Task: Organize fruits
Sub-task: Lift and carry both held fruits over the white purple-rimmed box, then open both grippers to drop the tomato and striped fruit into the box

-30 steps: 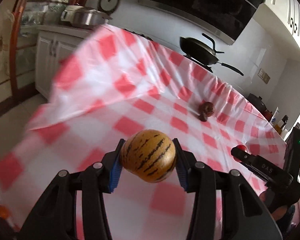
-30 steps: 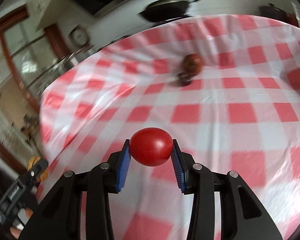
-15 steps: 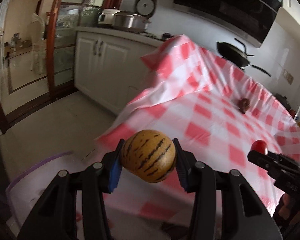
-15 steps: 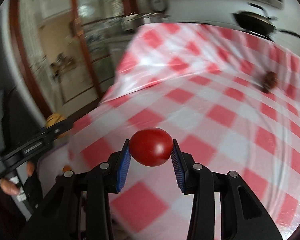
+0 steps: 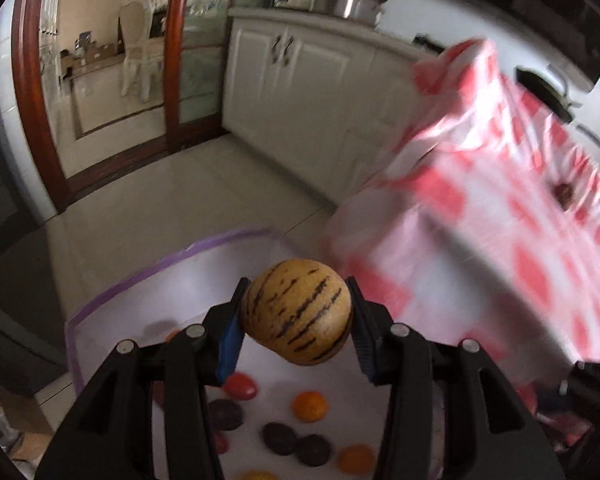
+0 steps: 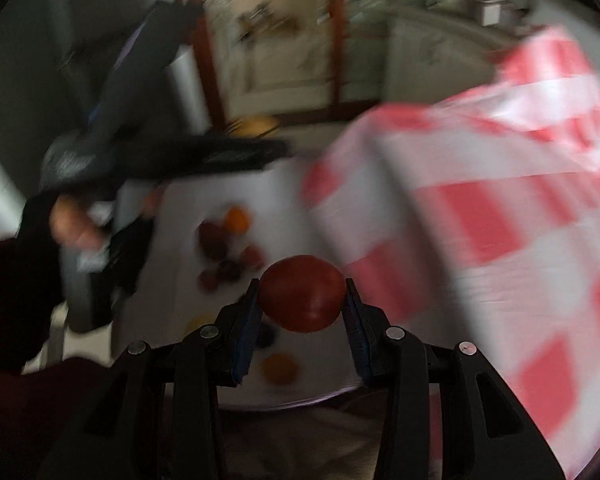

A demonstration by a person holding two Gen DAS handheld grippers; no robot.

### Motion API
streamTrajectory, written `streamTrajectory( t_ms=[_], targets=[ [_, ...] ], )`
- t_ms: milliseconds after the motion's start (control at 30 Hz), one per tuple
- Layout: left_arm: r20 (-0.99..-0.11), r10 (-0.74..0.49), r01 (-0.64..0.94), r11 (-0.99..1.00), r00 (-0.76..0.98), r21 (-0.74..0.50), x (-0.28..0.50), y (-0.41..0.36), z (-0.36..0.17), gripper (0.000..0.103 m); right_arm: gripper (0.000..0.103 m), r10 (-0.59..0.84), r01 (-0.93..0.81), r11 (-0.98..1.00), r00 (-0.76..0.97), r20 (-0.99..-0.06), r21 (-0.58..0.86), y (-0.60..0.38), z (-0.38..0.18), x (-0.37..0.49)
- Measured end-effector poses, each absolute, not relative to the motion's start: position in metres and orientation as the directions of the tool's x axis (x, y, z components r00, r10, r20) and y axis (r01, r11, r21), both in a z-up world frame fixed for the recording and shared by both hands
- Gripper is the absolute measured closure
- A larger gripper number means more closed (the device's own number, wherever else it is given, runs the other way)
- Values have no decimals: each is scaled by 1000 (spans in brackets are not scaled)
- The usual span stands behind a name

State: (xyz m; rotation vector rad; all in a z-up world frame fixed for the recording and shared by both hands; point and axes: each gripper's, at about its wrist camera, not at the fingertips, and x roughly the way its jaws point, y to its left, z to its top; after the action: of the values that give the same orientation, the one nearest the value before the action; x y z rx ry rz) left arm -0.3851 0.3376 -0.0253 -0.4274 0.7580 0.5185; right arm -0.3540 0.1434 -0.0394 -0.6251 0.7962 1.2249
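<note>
My left gripper [image 5: 296,318] is shut on a yellow fruit with dark stripes [image 5: 296,312], held above a white bin with a purple rim [image 5: 140,276]. Several fruits lie in the bin: red, orange [image 5: 309,406] and dark purple [image 5: 280,436] ones. My right gripper [image 6: 300,300] is shut on a red tomato [image 6: 302,292], over the same white bin [image 6: 188,200] where more fruits [image 6: 236,218] lie blurred. The left gripper [image 6: 172,156] shows there too, held by a hand [image 6: 72,224].
The table under a red-and-white checked cloth [image 5: 500,220] stands to the right of the bin, with one dark fruit [image 5: 564,192] on it. White kitchen cabinets [image 5: 300,80], a tiled floor and a wooden glass door lie beyond. A cardboard box [image 5: 8,412] sits at lower left.
Both grippers swung left off the checked table and tilted down, each keeping its fruit. The white bin with fruits has come into view beneath them.
</note>
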Motion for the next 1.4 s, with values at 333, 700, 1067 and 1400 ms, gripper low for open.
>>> streamTrajectory(
  t_ms=[333, 700, 1067, 1400],
  targets=[
    [-897, 209, -616, 783, 389, -85, -360, 363, -117, 56, 63, 297, -984, 155, 135, -945, -92, 200, -124, -363],
    [-926, 195, -600, 799, 324, -41, -342, 365, -151, 56, 63, 171, -975, 120, 206, -964, -188, 208, -159, -355],
    [-919, 221, -603, 797, 325, -21, -339, 362, -149, 54, 62, 195, -975, 143, 194, -962, -167, 199, -151, -351],
    [-912, 262, -594, 804, 314, 27, -336, 360, -139, 52, 61, 218, -976, 152, 190, -957, -158, 194, -140, -349]
  ],
)
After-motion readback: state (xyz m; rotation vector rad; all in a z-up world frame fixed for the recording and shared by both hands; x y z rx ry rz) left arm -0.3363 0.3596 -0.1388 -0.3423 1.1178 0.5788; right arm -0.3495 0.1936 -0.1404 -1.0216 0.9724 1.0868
